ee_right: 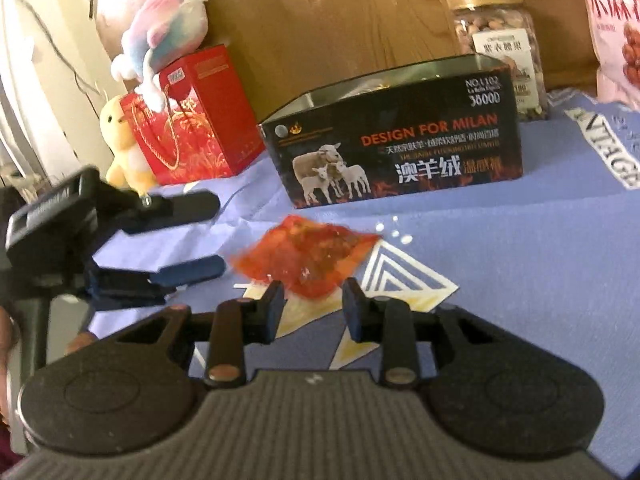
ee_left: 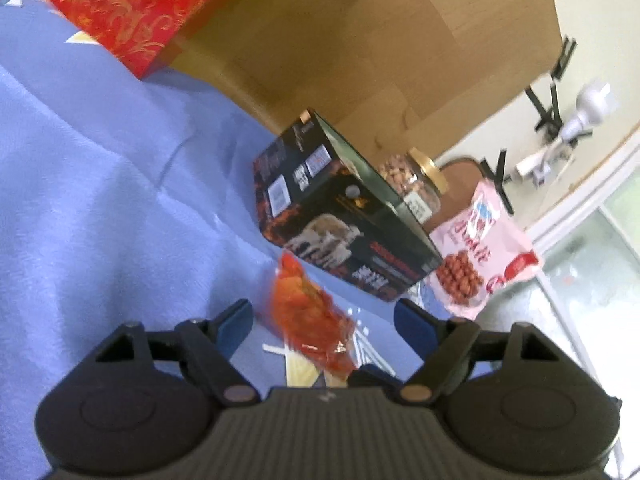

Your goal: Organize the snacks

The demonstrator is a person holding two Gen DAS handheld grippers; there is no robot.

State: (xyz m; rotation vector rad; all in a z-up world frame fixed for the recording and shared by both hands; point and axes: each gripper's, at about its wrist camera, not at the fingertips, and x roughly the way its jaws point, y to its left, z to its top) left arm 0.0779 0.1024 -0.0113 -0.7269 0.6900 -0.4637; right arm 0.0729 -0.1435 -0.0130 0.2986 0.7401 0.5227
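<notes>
An orange-red transparent snack packet [ee_left: 308,312] [ee_right: 308,256] lies blurred on the blue cloth [ee_left: 100,200] [ee_right: 520,240], in front of a black box [ee_left: 344,224] [ee_right: 392,148] printed with sheep, whose top is open. My left gripper [ee_left: 324,326] stands open, its blue-tipped fingers wide on either side of the packet without touching it. In the right wrist view the left gripper [ee_right: 200,238] comes in from the left, its tips just short of the packet. My right gripper [ee_right: 314,300] is open, and the packet's near corner sits at its fingertips with no pad pressing on it.
Behind the box stand a jar of nuts [ee_left: 412,184] [ee_right: 496,48] and a pink snack bag [ee_left: 480,248] [ee_right: 612,20]. A red gift bag [ee_left: 132,8] [ee_right: 192,120], a yellow chick plush [ee_right: 120,140] and a pastel plush [ee_right: 168,28] stand at the left, against a wooden board [ee_right: 340,20].
</notes>
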